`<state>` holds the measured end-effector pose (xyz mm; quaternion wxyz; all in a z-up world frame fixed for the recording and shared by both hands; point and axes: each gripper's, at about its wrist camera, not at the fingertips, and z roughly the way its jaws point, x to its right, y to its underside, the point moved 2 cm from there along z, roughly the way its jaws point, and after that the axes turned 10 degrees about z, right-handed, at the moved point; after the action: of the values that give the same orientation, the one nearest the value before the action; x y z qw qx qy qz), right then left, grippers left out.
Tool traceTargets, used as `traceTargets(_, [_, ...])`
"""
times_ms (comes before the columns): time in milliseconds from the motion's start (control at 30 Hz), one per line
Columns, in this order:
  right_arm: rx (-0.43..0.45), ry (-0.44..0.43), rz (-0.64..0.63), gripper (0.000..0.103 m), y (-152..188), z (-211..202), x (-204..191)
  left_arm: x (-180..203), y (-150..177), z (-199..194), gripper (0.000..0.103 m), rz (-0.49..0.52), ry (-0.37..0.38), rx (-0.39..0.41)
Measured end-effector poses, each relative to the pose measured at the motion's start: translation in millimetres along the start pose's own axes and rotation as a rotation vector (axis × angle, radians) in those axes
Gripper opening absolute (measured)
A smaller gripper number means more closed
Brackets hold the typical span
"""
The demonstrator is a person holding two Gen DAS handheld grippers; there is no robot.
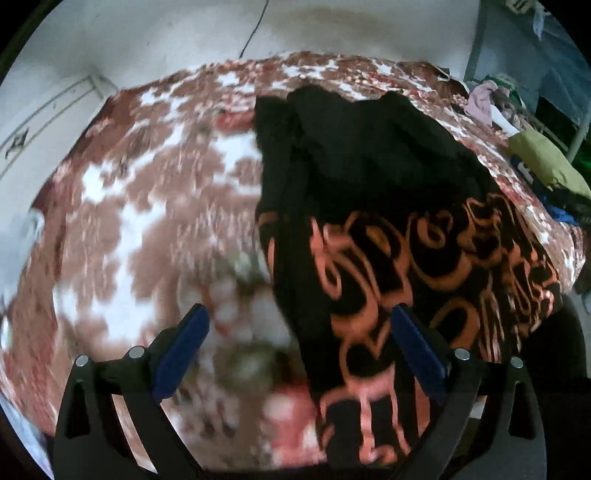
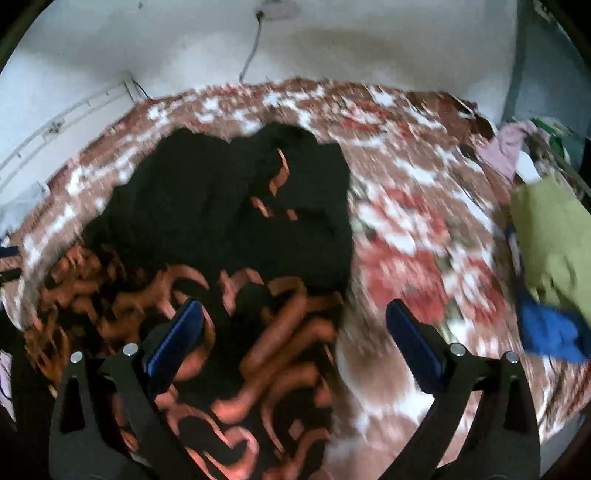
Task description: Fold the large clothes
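The black garment (image 1: 369,206) with orange lettering lies crumpled on the floral bedspread (image 1: 147,206). The left hand-held gripper (image 1: 299,317) hovers over the garment's left edge, jaws wide and empty. The right hand-held gripper (image 2: 293,314) hovers over its right edge, likewise wide.

Both my wrist cameras look forward and down along my open jaws, close above the bed (image 1: 155,206). My left view has the black garment (image 1: 369,192) on its right; my right view has it on its left. Both share the far wall (image 1: 332,33).
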<state>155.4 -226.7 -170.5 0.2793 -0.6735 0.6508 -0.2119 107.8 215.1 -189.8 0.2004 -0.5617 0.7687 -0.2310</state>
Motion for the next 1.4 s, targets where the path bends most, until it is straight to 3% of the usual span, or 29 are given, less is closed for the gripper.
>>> traceTargets(300, [-0.101, 0.067, 0.052, 0.098, 70.0, -6.3, 31.2, 24.5, 56.3, 5.3, 0.097, -0.023, 0.101, -0.033])
traceTargets(567, [-0.189, 0.023, 0.126, 0.096, 102.0, -8.0, 44.8, 41.6, 75.8, 25.5, 0.095, -0.055, 0.196, -0.070])
traceTargets(767, [-0.224, -0.003, 0.165, 0.096, 112.1, -3.0, 52.5, 33.8, 88.7, 39.6, 0.095, -0.128, 0.216, -0.077])
traceTargets(967, [-0.253, -0.041, 0.164, 0.085, 113.7, -2.5, 44.8, 38.2, 84.8, 39.5, 0.092, -0.153, 0.236, -0.067])
traceTargets(1100, [-0.260, -0.070, 0.162, 0.083, 113.3, -8.6, 38.0, 51.9, 77.6, 30.3, 0.088, -0.164, 0.333, -0.037])
traceTargets(1233, [-0.289, -0.154, 0.168, 0.083, 117.0, -10.8, 31.1, 52.5, 78.8, 36.2, 0.088, -0.180, 0.357, -0.038])
traceTargets(1333, [-0.308, -0.122, 0.173, 0.083, 124.0, -3.1, 34.2, 45.5, 83.7, 39.7, 0.088, -0.229, 0.386, -0.029])
traceTargets(1400, [-0.339, -0.166, 0.228, 0.083, 128.5, 1.4, 39.3, 42.2, 84.9, 41.7, 0.087, -0.247, 0.399, -0.026])
